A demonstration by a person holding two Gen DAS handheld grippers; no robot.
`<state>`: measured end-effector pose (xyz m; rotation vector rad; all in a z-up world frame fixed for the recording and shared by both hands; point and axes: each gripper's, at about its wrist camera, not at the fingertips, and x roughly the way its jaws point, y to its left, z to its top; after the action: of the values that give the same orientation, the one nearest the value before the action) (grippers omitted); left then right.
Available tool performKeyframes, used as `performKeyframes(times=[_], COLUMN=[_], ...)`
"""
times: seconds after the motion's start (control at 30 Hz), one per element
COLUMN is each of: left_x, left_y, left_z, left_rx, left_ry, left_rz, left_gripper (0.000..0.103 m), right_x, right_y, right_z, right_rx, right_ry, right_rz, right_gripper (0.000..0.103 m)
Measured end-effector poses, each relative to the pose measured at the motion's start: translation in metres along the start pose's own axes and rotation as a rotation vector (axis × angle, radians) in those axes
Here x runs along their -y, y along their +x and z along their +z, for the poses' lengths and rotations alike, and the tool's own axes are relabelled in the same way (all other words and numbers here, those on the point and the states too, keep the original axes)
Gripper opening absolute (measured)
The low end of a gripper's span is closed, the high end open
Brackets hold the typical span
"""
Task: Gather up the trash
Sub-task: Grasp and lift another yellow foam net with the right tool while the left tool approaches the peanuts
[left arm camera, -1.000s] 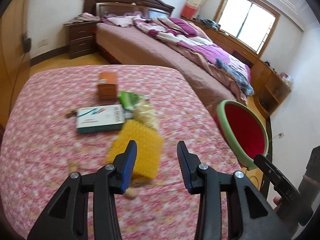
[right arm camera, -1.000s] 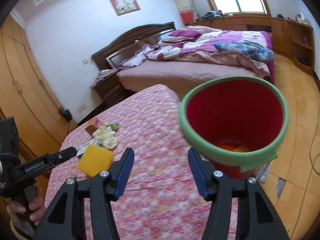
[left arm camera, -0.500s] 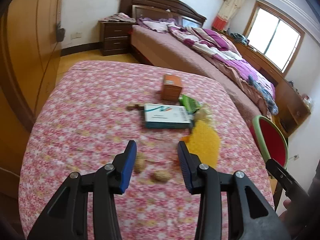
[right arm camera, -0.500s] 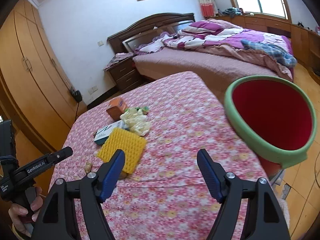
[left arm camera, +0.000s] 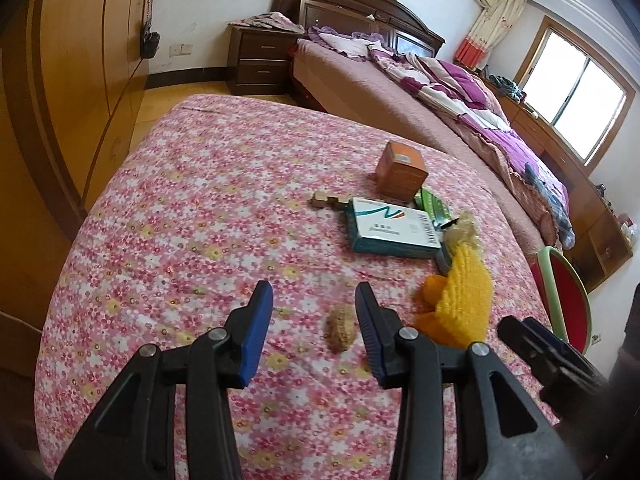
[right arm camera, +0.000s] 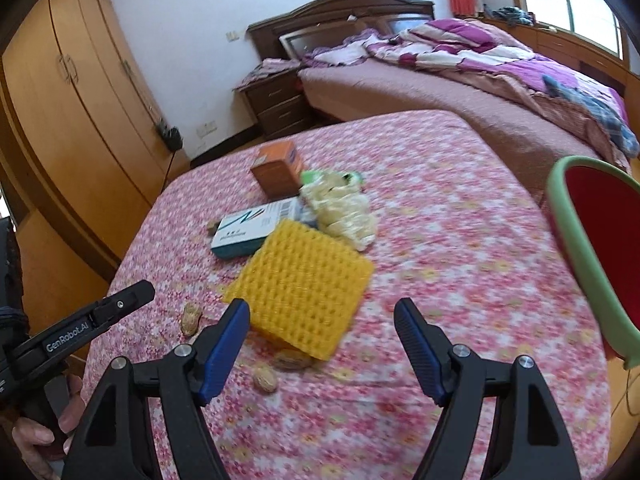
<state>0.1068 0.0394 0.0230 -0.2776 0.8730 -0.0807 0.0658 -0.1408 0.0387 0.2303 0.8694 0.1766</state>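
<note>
tablecloth (left arm camera: 200, 200): floral cloth | box (left arm camera: 390, 228): glossy card | wardrobe (right arm camera: 60, 120): wood

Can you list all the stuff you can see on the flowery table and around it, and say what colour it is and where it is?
Table: one, pink flowery cloth, middle.
Orange box: one, far side.
White-teal box: one, flat, centre.
Green packet: one, behind that box.
Cream wad: one, beside the boxes.
Yellow foam net: one, near side.
Peanuts: three, tan, near edge.
Bin: one, red, green rim, right.
Bed: one, behind.
Left claw: open.
Right claw: open.
</note>
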Motion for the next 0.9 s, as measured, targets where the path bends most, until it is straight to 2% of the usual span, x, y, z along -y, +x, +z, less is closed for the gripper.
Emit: performKeyframes(times=[0.23, 0.3, 0.4, 0.5, 0.67, 0.9], left_x=[-0.009, -0.010, -0.011, -0.011, -0.008, 0.002], left_y=[0.009, 0.010, 0.012, 0.014, 0.017, 0.016], left_z=[-0.001, -0.001, -0.002, -0.003, -0.005, -0.008], left_rx=[-0.018, -0.023, -0.030, -0.034, -0.043, -0.046], left_ry=[-0.022, -0.026, -0.032, -0.037, -0.032, -0.015], left_rz=[0.000, -0.004, -0.009, -0.013, -0.024, -0.047], left_gripper=[0.049, 0.049, 0.049, 0.049, 0.049, 0.049], right_x=[-0.015, -0.018, -0.021, -0.023, -0.016, -0.003], right_y=[0.023, 0.026, 0.030, 0.028, 0.013, -0.024], right_z=[-0.001, -0.001, -0.002, -0.004, -0.003, -0.003], right_rx=[-0.031, -0.034, -0.044, -0.037, 0.006, 0.087], right_ry=[-0.070, -0.094, -0.130, -0.154, -0.134, -0.098], right_rz=[-0.036, -0.058, -0.062, -0.061, -0.043, -0.026], right_gripper=[0.075, 0.060, 0.049, 0.030, 0.023, 0.022])
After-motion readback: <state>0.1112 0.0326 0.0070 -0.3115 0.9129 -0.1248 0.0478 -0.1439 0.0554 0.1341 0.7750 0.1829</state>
